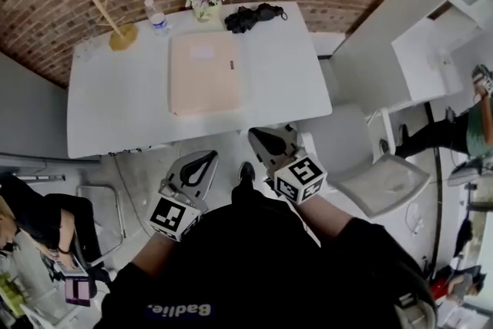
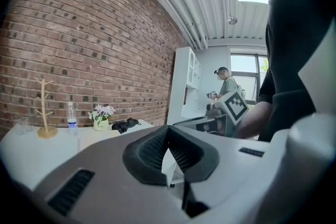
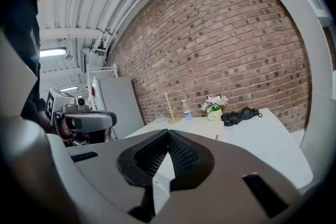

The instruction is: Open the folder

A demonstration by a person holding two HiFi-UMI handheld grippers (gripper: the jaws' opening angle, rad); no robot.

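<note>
A closed peach folder (image 1: pixel 204 73) lies flat in the middle of the white table (image 1: pixel 115 104). Both grippers are held low in front of the person, short of the table's near edge and apart from the folder. The left gripper (image 1: pixel 208 158) is shut with nothing between its jaws, and its own view shows the dark pads of the left gripper (image 2: pixel 168 129) meeting at the tip. The right gripper (image 1: pixel 259 136) is also shut and empty. In its own view the right gripper (image 3: pixel 168 132) points toward the table (image 3: pixel 252 131).
Along the table's far edge by the brick wall stand a wooden rack (image 1: pixel 115 28), a water bottle (image 1: pixel 158 18), a flower pot (image 1: pixel 208 2) and a black bundle (image 1: pixel 253 15). A grey chair (image 1: pixel 370 169) stands at the right. People are at the far left and far right.
</note>
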